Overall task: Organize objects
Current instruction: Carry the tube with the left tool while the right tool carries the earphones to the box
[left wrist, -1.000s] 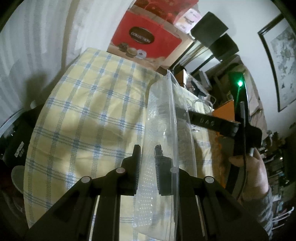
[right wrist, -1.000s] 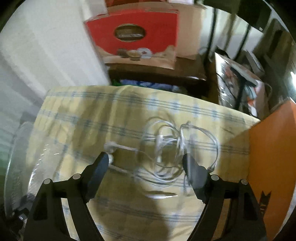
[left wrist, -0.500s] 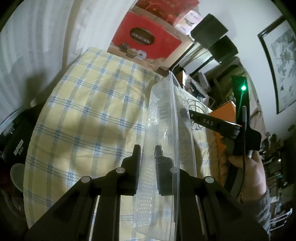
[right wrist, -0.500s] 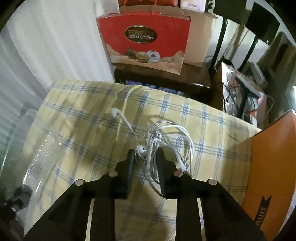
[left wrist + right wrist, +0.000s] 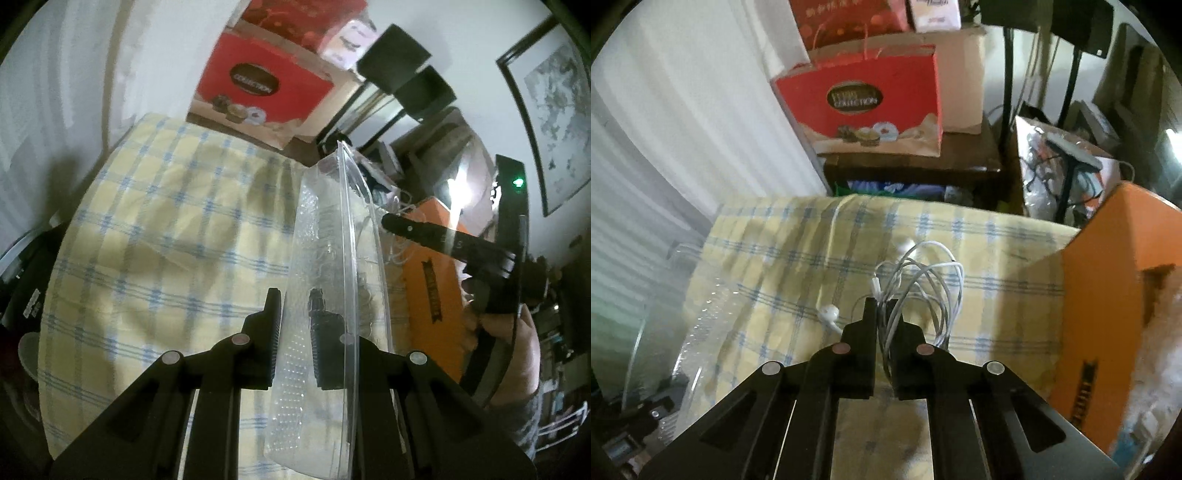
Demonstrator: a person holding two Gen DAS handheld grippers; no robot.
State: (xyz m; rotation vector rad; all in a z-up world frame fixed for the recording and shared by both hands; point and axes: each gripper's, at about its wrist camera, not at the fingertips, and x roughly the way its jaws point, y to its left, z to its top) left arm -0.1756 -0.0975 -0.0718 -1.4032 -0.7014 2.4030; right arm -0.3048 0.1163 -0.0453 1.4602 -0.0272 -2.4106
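Observation:
My left gripper (image 5: pixel 294 306) is shut on the wall of a clear plastic container (image 5: pixel 325 258), which it holds tilted on edge above the yellow checked tablecloth (image 5: pixel 166 229). My right gripper (image 5: pixel 884 308) is shut on a tangle of white wired earphones (image 5: pixel 923 280) and holds them lifted above the cloth, with one earbud (image 5: pixel 828 313) hanging to the left. The container also shows in the right wrist view (image 5: pixel 698 332) at lower left. The right gripper shows in the left wrist view (image 5: pixel 410 227) behind the container.
An orange box (image 5: pixel 1123 288) stands on the table at the right. A red Ferrero gift bag (image 5: pixel 864 107) and cardboard boxes sit on a dark side table beyond the far edge. White curtains (image 5: pixel 665 147) hang at the left.
My right gripper shut on the earphones and lifted them off the cloth. My left gripper kept its hold on the container, nearly still.

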